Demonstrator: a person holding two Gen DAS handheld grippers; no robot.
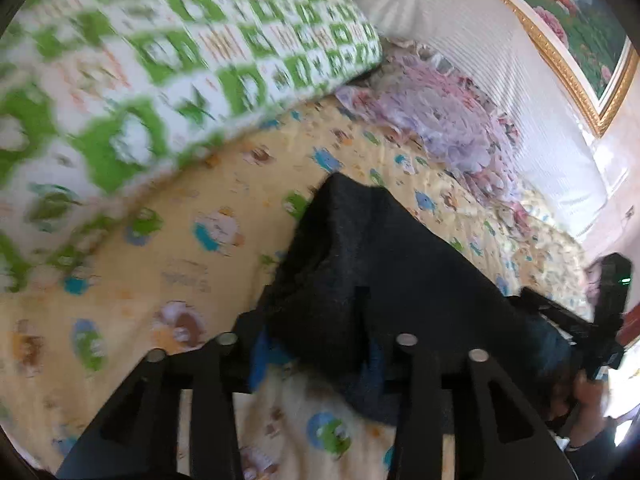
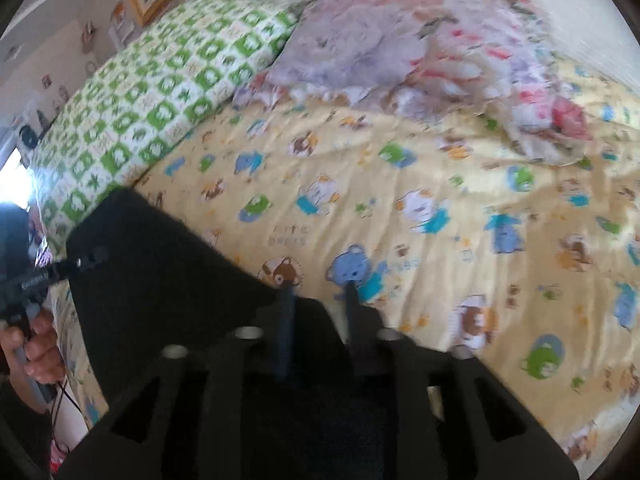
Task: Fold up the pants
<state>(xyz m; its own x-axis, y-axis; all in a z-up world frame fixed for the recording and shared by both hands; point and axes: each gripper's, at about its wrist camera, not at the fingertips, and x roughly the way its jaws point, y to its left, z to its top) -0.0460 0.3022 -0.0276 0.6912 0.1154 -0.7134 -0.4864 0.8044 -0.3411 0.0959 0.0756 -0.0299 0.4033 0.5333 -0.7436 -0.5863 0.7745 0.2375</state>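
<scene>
The dark pants (image 1: 380, 248) hang lifted above a yellow cartoon-print bedsheet (image 1: 168, 248). In the left wrist view my left gripper (image 1: 320, 344) is shut on the pants' edge, cloth draped over the fingers and hiding the tips. The right gripper (image 1: 560, 312) shows at the right, holding the other end. In the right wrist view the pants (image 2: 160, 264) stretch leftward to the left gripper (image 2: 68, 268). My right gripper (image 2: 318, 292) is shut on the pants, its fingers (image 2: 286, 320) pinching the cloth.
A green-and-white checked pillow (image 1: 160, 60) and a purple floral pillow (image 1: 448, 120) lie at the bed's head, against a white headboard (image 1: 500, 40). A gold-framed picture (image 1: 568, 20) hangs above. In the right wrist view the yellow sheet (image 2: 440, 200) spreads ahead.
</scene>
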